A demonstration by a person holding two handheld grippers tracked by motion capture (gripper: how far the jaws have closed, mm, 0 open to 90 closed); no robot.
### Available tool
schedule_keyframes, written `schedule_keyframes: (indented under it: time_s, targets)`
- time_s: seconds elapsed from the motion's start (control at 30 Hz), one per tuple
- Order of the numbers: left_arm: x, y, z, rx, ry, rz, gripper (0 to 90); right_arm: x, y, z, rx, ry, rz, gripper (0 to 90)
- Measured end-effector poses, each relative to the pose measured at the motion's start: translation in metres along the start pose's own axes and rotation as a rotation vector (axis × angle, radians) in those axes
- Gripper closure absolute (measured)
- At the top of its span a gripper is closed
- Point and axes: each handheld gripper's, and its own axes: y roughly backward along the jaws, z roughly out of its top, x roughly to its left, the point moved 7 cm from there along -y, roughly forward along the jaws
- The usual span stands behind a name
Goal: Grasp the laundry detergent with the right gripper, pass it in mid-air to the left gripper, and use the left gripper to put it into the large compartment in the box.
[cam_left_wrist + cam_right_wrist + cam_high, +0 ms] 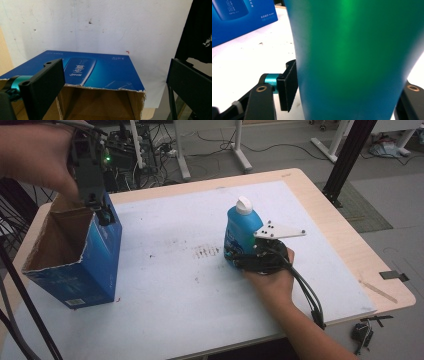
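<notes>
A blue bottle (241,230) with a white cap stands upright near the middle of the white board. My right gripper (240,257) is low at its base, and in the right gripper view both pads sit against the sides of the bottle (352,57). At the left stands an open blue cardboard box (95,265) with a torn top rim. My left gripper (102,212) hangs over its far right corner. The left gripper view shows its jaws wide apart above the box (100,70), holding nothing.
The white board (165,285) covers most of the wooden table (350,245). A black post (345,160) rises off the back right corner. Bits of black tape (393,275) lie near the right edge. Cables and table legs crowd the floor behind.
</notes>
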Motion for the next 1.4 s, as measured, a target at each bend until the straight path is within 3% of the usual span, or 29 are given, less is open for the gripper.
schedule_keyframes:
  time_s: [0.97,1.4]
  targets:
    - [-0.0004,-0.0004,0.0017,0.001,-0.003,0.0,1.7,-0.0006,0.0009,0.0009,-0.017,0.028,-0.044,44.8]
    - [-0.0041,0.001,0.0036,-0.005,-0.002,0.004,1.7,0.001,0.0025,0.0012,-0.008,0.039,-0.026,45.5]
